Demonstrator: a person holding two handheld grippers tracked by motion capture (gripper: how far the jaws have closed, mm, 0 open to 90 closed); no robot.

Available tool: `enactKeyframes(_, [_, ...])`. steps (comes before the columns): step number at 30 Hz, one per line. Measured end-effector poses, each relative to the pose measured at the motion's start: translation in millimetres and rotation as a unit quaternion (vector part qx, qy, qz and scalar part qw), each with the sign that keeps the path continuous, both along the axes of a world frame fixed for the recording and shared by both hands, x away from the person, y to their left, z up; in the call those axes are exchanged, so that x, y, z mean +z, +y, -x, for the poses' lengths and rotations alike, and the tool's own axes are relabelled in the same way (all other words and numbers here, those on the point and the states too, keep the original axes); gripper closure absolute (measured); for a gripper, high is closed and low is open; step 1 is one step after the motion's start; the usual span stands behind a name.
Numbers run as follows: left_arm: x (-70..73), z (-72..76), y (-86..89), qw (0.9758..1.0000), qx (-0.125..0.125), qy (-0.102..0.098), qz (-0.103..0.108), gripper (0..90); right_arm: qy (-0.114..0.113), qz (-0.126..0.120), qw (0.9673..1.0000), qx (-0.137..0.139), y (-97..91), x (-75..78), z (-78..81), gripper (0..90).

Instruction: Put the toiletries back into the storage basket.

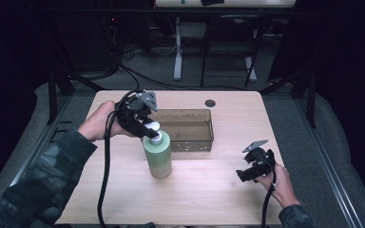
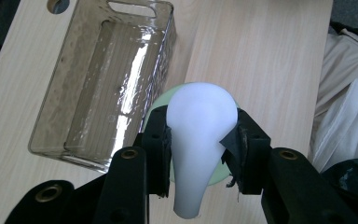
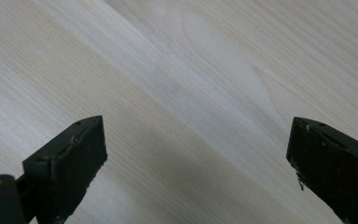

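A pale green pump bottle (image 1: pixel 158 156) with a white pump head (image 1: pixel 155 133) stands upright on the wooden table (image 1: pixel 209 190), just in front of a clear brown bin (image 1: pixel 190 129). My left gripper (image 1: pixel 148 129) comes in from the left and is shut on the pump head (image 2: pixel 200 140), one black pad on each side of it. The green bottle top (image 2: pixel 161 100) peeks out beneath. My right gripper (image 1: pixel 247 173) rests low over the table at the front right, its jaws wide apart with bare wood (image 3: pixel 191 116) between them.
The clear bin (image 2: pixel 107 79) has nothing in it and has a handle slot at its far end. A round cable hole (image 1: pixel 210 102) lies near the table's back edge. White cloth (image 2: pixel 345 102) lies beyond the table edge in the left gripper view.
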State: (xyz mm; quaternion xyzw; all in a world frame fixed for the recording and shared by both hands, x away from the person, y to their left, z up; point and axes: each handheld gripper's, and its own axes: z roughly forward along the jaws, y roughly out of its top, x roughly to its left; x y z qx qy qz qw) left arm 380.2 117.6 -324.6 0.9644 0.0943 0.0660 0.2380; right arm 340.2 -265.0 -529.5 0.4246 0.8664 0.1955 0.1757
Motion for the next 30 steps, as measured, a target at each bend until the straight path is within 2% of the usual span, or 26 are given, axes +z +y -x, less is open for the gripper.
enactKeyframes(6, [3.8, 3.2, -0.8, 1.0, -0.001, 0.0, 0.001, 63.4, -0.001, 0.0, 1.0, -0.002, -1.0, 0.4, 0.1, 3.9])
enactKeyframes(10, [7.9, 5.1, -2.8, 1.0, 0.0, -0.007, 0.001, 63.5, -0.002, 0.002, 1.0, -0.001, -0.8, 0.1, -0.4, 3.7])
enactKeyframes(16, [15.5, 6.5, -7.1, 0.9999, -0.004, -0.012, -0.011, 63.5, -0.003, 0.001, 1.0, -0.001, -0.5, -0.6, -0.5, 2.2])
enactKeyframes(20, [21.3, 7.0, -5.8, 0.9999, -0.001, -0.014, -0.005, 63.5, -0.003, 0.0, 1.0, -0.005, -1.2, 0.2, -0.1, 0.8])
enactKeyframes(30, [37.6, 11.6, -0.6, 0.9996, 0.002, -0.027, -0.009, 63.5, -0.002, 0.007, 1.0, -0.004, -1.5, -2.9, 0.0, 0.0])
